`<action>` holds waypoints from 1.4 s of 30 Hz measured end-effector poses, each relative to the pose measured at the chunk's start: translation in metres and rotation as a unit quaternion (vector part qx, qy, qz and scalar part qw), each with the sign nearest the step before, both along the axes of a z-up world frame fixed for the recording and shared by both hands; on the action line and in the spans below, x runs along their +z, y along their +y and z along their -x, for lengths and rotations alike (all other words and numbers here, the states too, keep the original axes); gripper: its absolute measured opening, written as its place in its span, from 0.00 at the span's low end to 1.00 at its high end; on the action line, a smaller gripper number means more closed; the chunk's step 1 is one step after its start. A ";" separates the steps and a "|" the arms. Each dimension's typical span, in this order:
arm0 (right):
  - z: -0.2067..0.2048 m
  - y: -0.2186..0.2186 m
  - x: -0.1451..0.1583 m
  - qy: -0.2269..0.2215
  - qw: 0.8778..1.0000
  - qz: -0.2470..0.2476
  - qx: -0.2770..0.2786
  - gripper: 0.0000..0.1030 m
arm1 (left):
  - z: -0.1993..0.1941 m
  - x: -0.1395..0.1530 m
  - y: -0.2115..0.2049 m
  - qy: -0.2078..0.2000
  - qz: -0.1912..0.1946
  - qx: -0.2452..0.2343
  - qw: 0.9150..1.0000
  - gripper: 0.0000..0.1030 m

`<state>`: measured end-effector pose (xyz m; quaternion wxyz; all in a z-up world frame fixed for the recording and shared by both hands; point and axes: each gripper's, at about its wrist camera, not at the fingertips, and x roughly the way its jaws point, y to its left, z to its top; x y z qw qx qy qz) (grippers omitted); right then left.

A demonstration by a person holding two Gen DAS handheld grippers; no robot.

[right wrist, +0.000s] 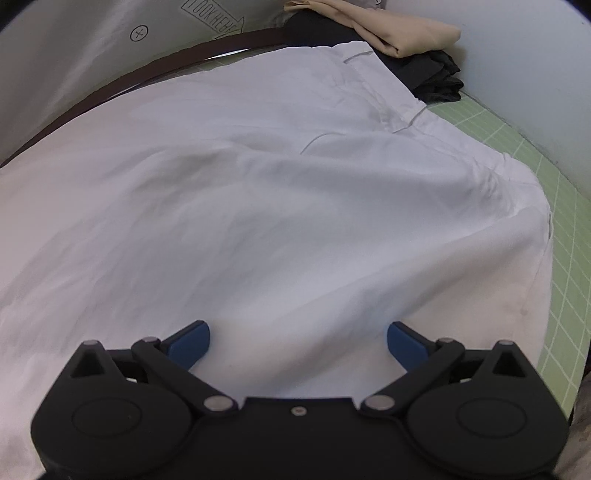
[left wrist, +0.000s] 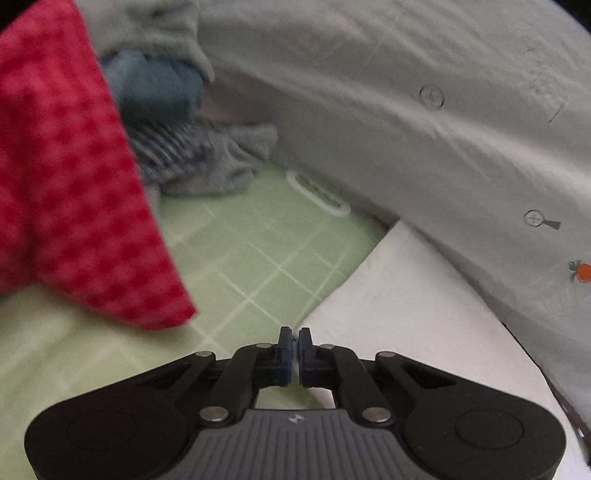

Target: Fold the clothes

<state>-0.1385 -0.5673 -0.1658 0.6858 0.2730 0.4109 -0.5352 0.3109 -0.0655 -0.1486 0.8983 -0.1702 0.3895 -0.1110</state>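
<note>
Across the green grid mat [right wrist: 524, 155], a white garment [right wrist: 258, 206] spread wide and mostly flat, soft wrinkles through the middle, a stitched band and a curved seam line toward its far end. Right gripper [right wrist: 298, 341] low over the near part of that garment, blue fingertips [right wrist: 190, 343] splayed wide, nothing between them, white cloth showing in the gap. Beyond the garment's far end, a folded tan piece [right wrist: 399, 33] stacked on dark clothes [right wrist: 436, 77], both near the mat's far corner against a pale wall. Along the garment's left side, a dark brown curved rim [right wrist: 122, 81], and past it a grey sheet printed with a crossed circle and lettering. From the left wrist view: left gripper [left wrist: 294, 354] clenched, blue pads [left wrist: 285, 356] nearly touching, apparently gripping nothing, though hard to say for sure with the slit so thin. Just ahead and right of its tips, a corner of the white garment [left wrist: 399, 295] lying on the mat [left wrist: 251, 258]. Left of the gripper, a red checked cloth [left wrist: 74, 177] hanging down, blurred, its lower corner close above the mat. Farther along the mat, a heap of striped and grey clothes [left wrist: 207, 158] with a blue piece [left wrist: 155, 88] on top, tucked against the grey sheet [left wrist: 406, 92].
</note>
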 end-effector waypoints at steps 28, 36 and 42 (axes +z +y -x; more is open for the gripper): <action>0.132 0.000 0.004 -0.228 0.973 -0.039 -0.008 1.00 | 0.186 0.024 0.023 0.069 -0.049 -0.048 0.995 0.65; 0.219 -0.023 0.009 -0.308 0.947 -0.064 -0.067 1.00 | 0.280 0.008 0.015 0.139 -0.001 -0.052 0.989 0.66; 0.269 -0.043 -0.009 -0.353 0.922 -0.101 -0.122 1.00 | 0.325 0.000 0.018 0.167 0.025 -0.038 0.985 0.66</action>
